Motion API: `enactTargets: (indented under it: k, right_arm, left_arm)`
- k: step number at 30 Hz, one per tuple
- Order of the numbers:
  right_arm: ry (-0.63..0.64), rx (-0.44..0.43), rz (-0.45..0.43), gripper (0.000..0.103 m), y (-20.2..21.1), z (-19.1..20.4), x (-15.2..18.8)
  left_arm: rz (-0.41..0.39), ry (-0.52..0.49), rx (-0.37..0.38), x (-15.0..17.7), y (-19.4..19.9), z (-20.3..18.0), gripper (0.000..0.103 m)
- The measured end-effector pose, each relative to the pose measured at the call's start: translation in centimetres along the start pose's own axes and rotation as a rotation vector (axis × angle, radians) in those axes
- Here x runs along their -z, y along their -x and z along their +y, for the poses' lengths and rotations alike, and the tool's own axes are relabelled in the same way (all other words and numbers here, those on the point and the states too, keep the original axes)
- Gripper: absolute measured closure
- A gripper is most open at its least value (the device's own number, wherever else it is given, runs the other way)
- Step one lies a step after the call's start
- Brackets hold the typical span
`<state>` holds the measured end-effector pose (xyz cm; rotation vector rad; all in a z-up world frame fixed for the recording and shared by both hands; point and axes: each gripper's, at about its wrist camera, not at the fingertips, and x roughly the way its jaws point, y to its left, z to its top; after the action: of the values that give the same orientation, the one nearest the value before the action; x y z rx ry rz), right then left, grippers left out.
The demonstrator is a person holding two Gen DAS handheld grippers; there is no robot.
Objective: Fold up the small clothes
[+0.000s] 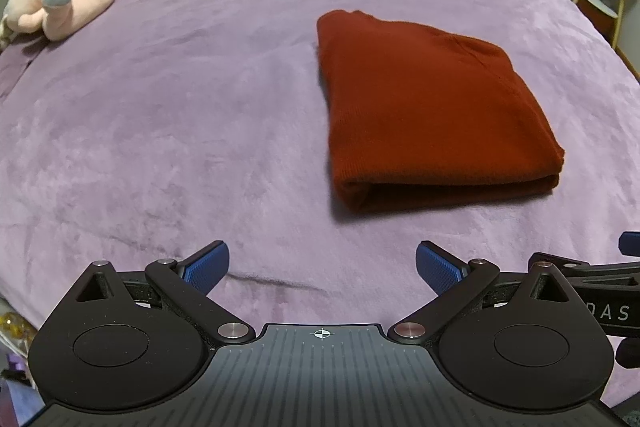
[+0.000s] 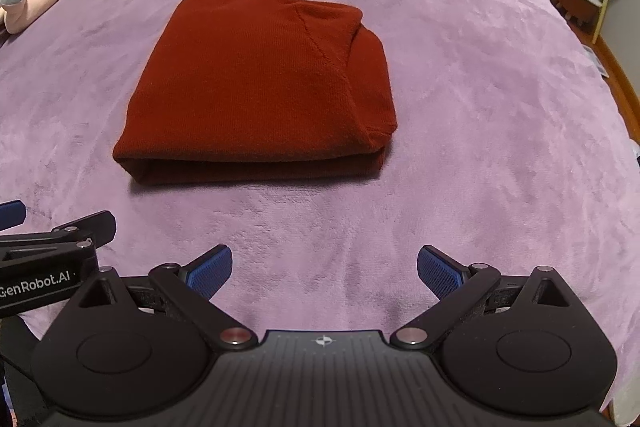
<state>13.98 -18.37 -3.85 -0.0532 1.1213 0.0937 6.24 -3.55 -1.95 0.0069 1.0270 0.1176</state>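
Lying folded into a thick rectangle on the purple plush bedspread (image 1: 160,115), the rust-red knit garment (image 2: 256,87) sits ahead of the left gripper (image 1: 322,267) and right gripper (image 2: 324,271), both wide open and empty, and any careless nudge could spring its bulky layers apart.

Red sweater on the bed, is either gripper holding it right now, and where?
Nothing is held. The folded red sweater lies free on the purple blanket; left gripper and right gripper are open, short of it.
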Motion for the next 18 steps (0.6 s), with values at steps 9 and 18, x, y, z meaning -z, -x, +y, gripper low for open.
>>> enactTargets:
  k: [9,18]
  right_arm:
    - [0.001,0.010,-0.001,0.004,-0.13,-0.06,0.02]
    - [-0.007,0.007,-0.008,0.004,0.02,-0.24,0.00]
  left_arm:
    - [0.011,0.004,0.002,0.13,-0.15,0.07,0.001]
    - [0.019,0.012,0.005,0.16,-0.30,0.34,0.001]
